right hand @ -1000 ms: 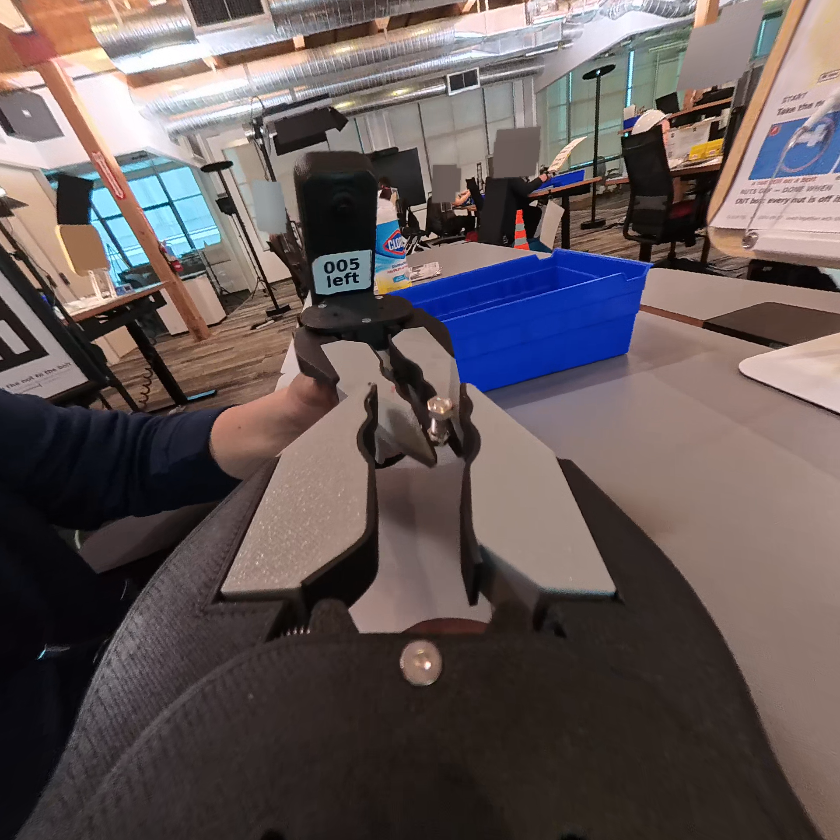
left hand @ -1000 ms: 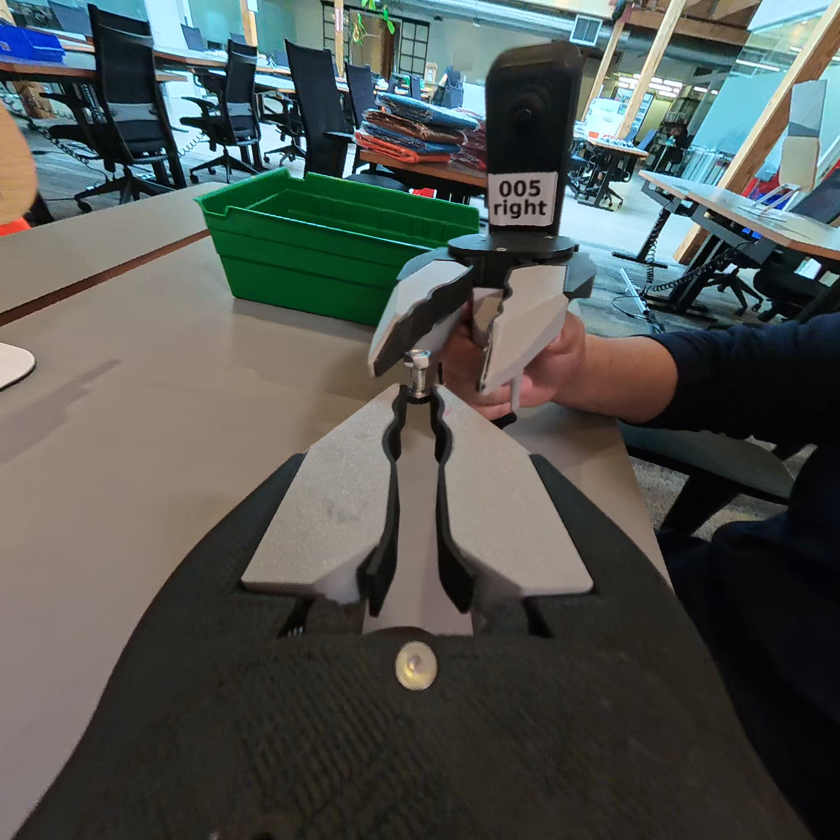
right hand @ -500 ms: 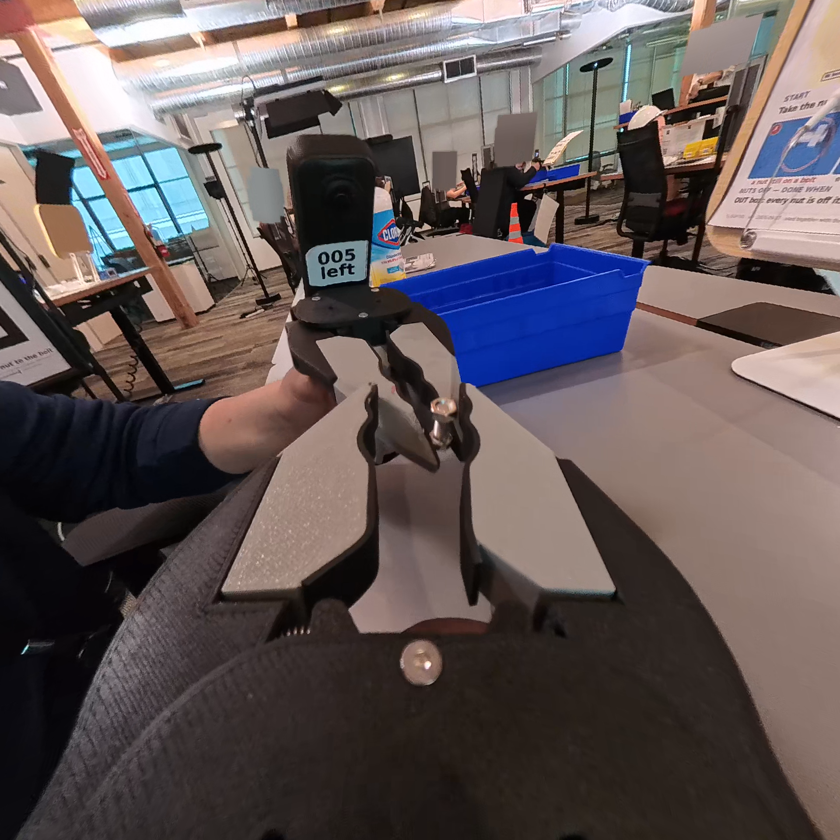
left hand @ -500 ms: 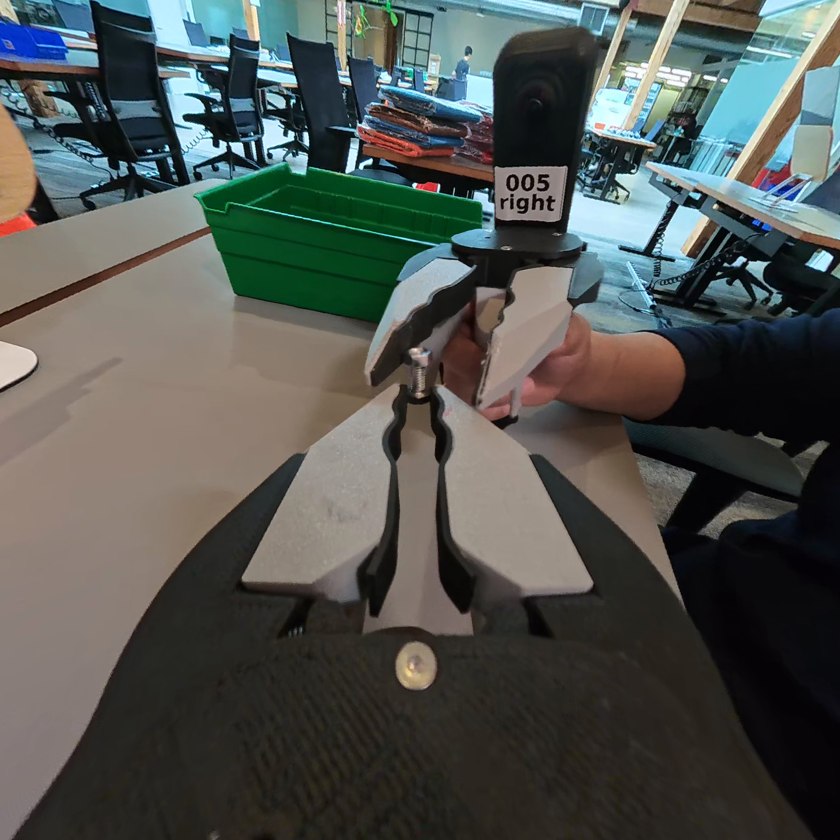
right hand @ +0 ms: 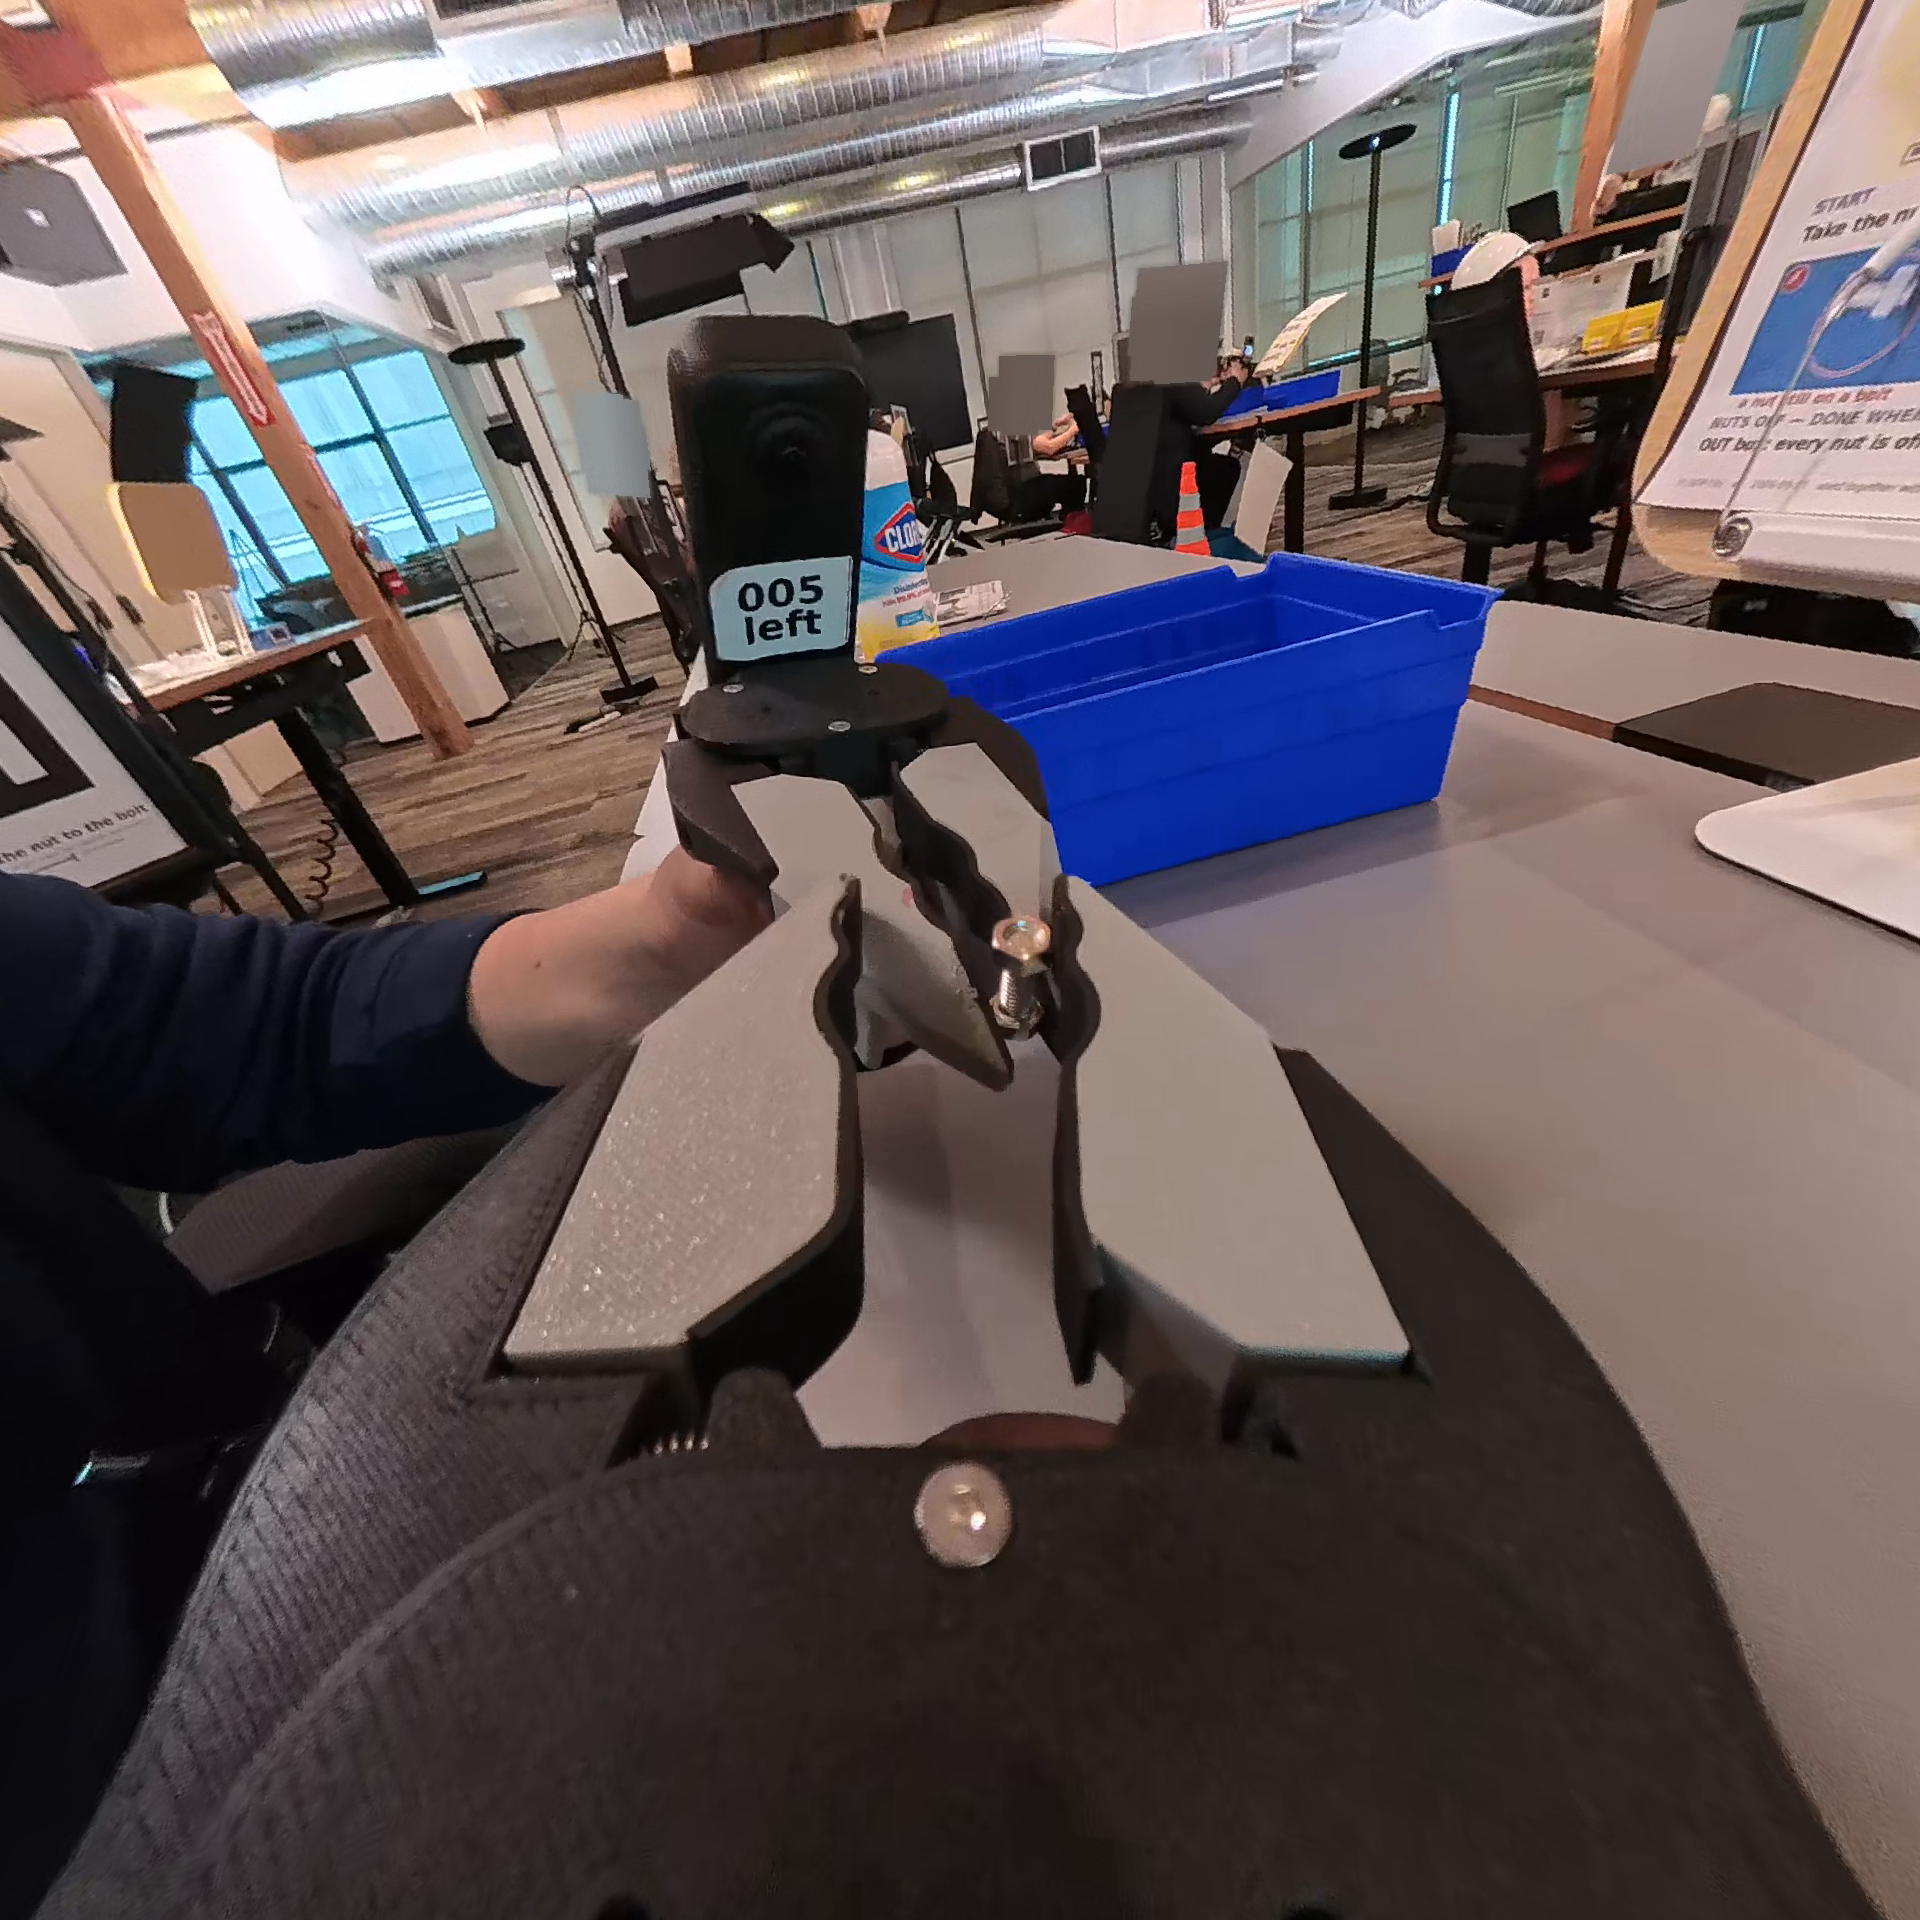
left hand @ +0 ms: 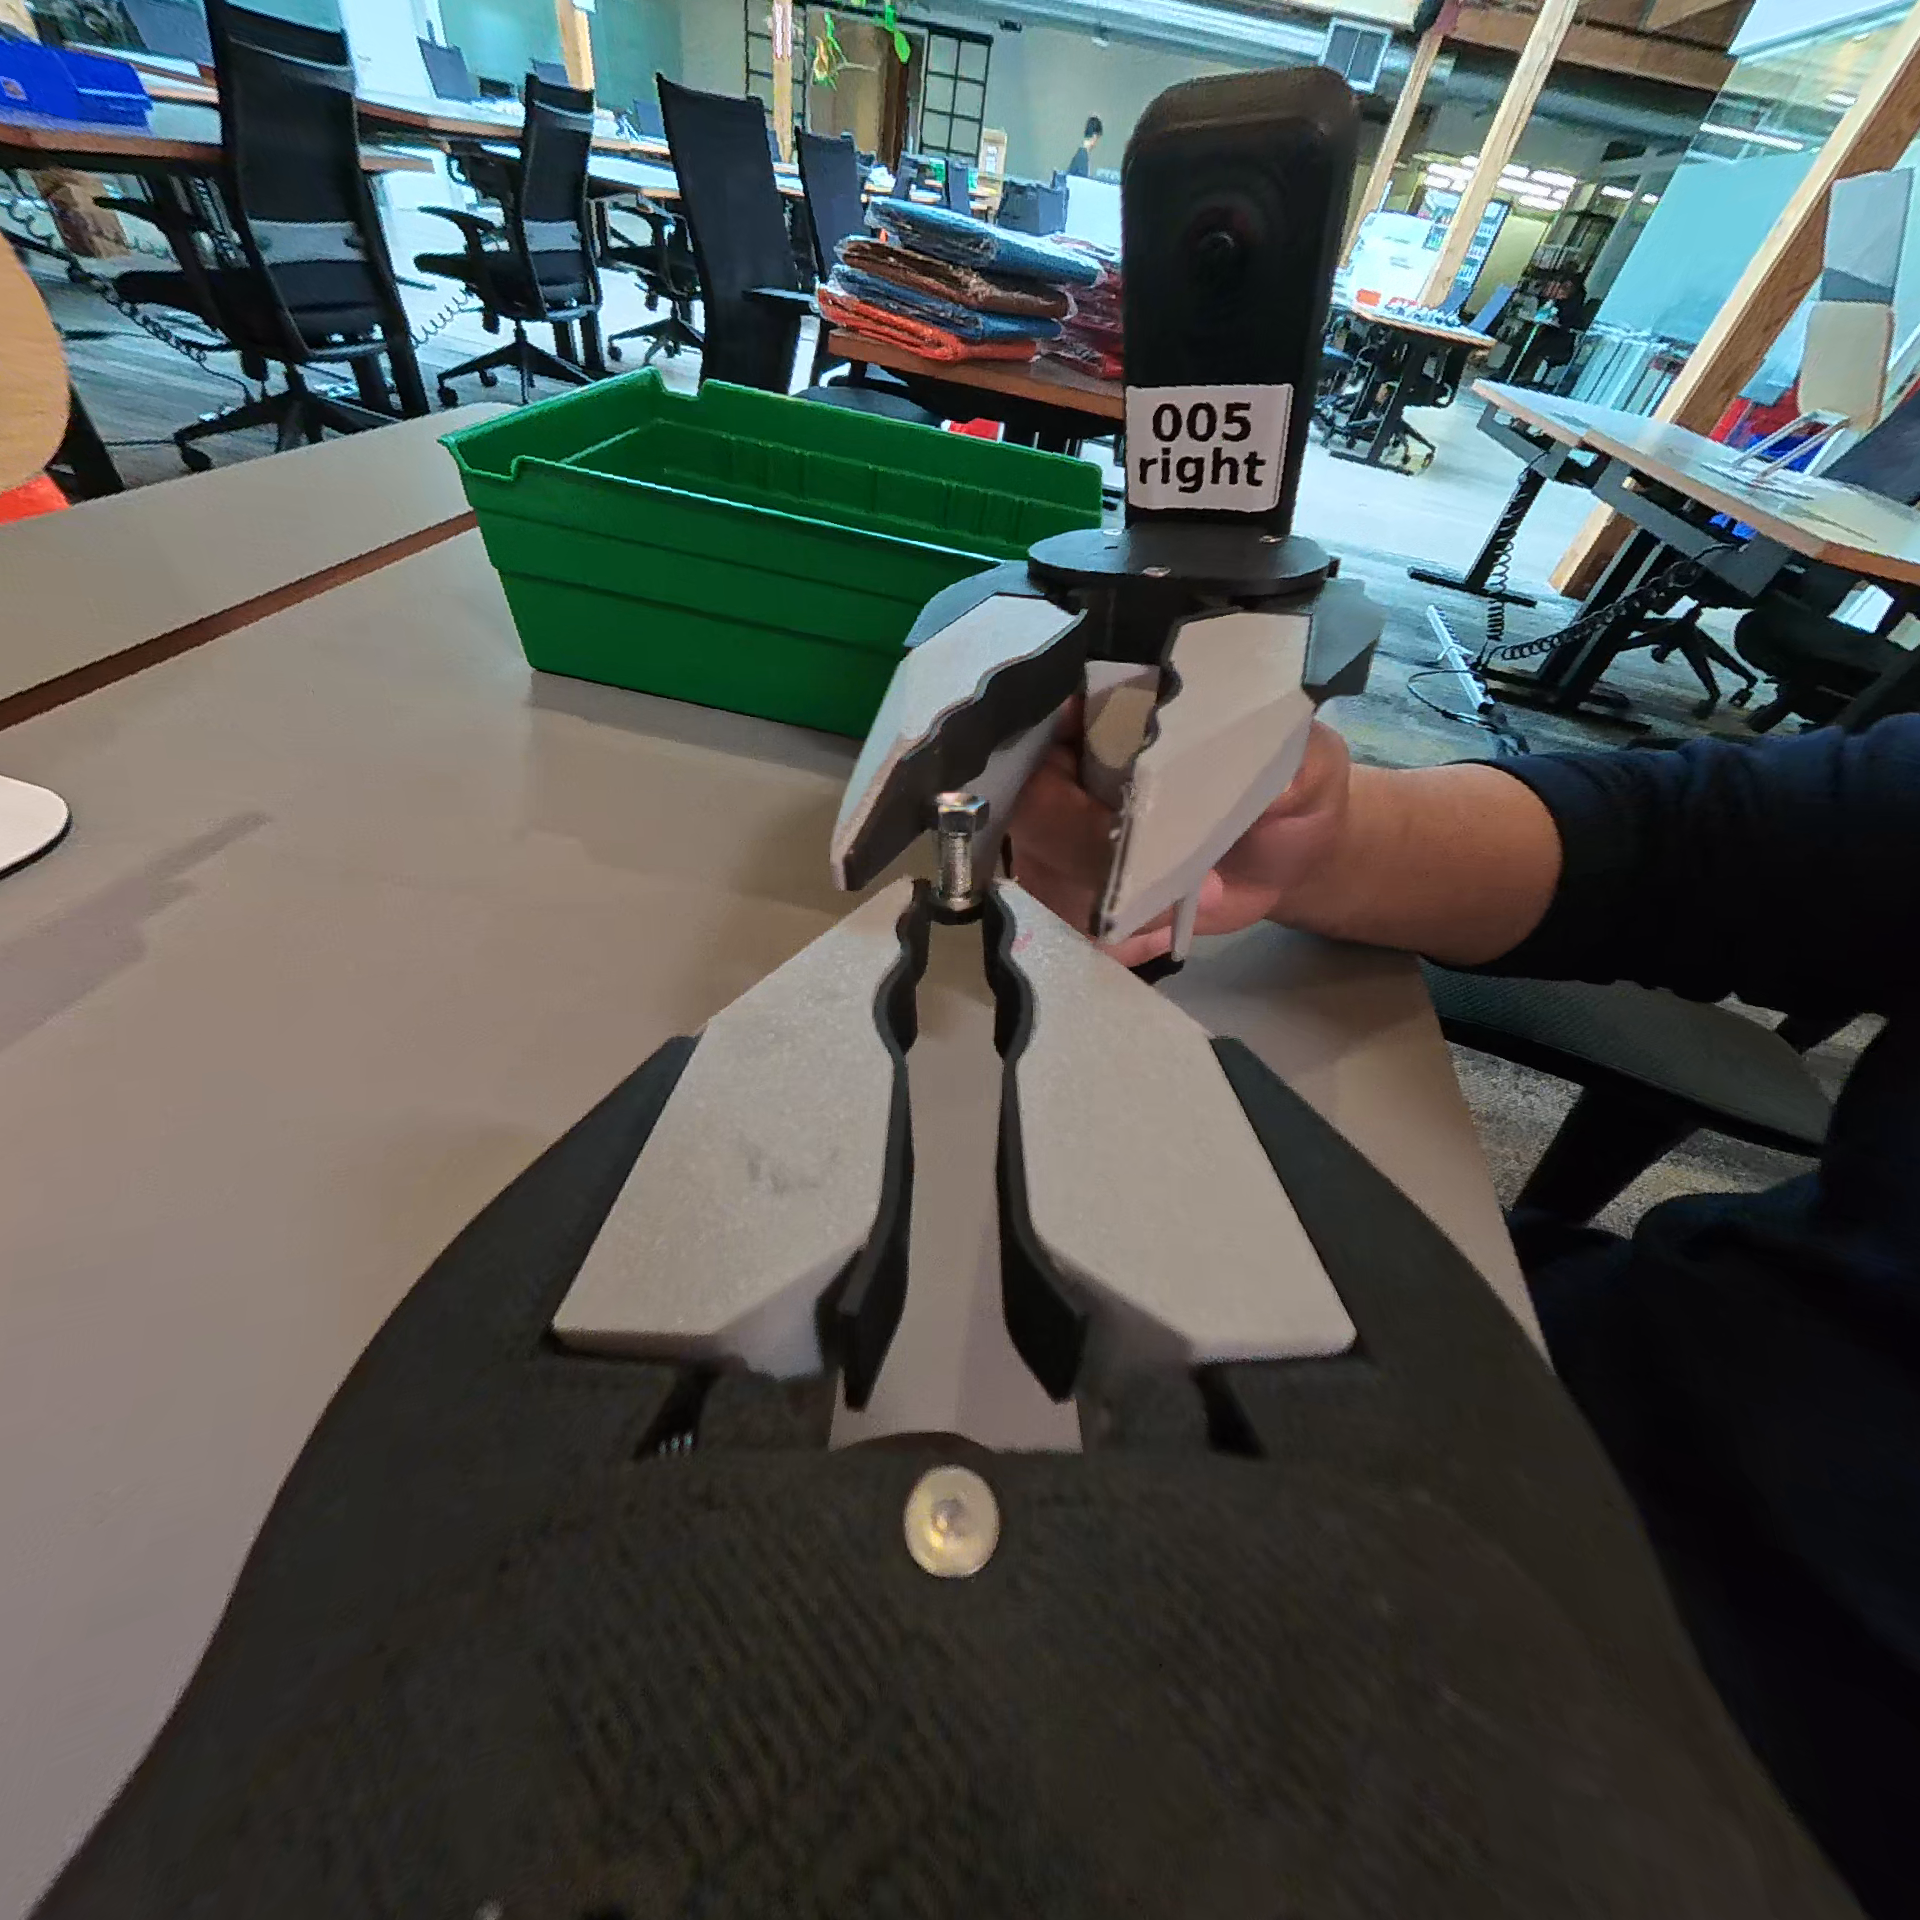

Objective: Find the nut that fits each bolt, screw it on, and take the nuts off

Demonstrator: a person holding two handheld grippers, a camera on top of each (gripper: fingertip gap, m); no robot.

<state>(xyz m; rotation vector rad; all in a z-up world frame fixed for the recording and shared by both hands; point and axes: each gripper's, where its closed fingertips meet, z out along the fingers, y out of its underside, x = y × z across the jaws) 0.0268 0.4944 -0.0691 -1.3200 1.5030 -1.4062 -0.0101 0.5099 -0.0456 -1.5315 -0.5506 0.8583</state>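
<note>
A small silver bolt stands upright with its hex head on top. My left gripper is shut on its lower end above the grey table. A nut sits on the shank just above those tips. My right gripper is open and faces the left one. The bolt stands between its fingers, close to the right finger. In the left wrist view the right gripper shows from the front, held by a hand. The left gripper shows in the right wrist view.
A green bin stands behind the grippers in the left wrist view. A blue bin, a wipes canister, a white pad and an instruction board show in the right wrist view. The table's edge runs beside the person's sleeve. The tips of both grippers are at nearly the same place.
Almost nothing has changed. The left gripper still holds the bolt and the right gripper stays open around its head. Both have drifted only slightly.
</note>
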